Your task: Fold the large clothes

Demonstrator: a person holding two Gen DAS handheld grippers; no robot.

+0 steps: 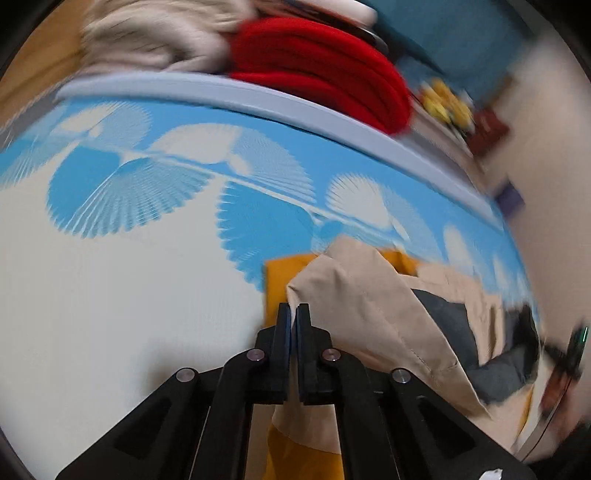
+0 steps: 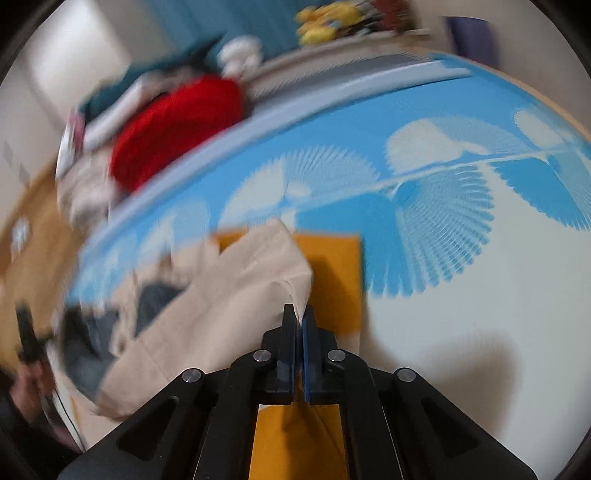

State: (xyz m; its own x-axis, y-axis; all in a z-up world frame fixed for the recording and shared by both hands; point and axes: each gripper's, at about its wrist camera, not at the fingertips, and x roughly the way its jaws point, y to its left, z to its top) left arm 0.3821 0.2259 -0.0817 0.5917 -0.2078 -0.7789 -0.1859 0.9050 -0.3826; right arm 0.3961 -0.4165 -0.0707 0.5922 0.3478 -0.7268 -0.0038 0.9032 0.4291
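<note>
A broad mat [image 1: 110, 277] with a blue and white fan print covers the work surface and carries everything else. On it, toward the near side, lies the beige garment [image 1: 369, 314], spread over a mustard-yellow cloth [image 1: 280, 273] with a dark grey piece [image 1: 450, 325] showing beneath its folds. Beyond the far edge of the mat sit a red knitted bundle [image 1: 325, 70] and a pale fluffy heap [image 1: 155, 33], well apart from the work.

The beige garment looks like a light woven fabric: soft, limp, with a stitched hem, so it should drape and sag between the two holds rather than keep a shape. It is not fragile, though thin cloth can slide out of narrow pads if pulled sideways. Corners and hemmed edges give the firmest purchase, and that is where it is taken.

The left gripper [image 1: 293, 310] is clamped on a raised fold at the garment's left corner. The right gripper [image 2: 299, 312] is likewise pinched tight on a peak of the beige fabric at its right corner, over the yellow cloth.
</note>
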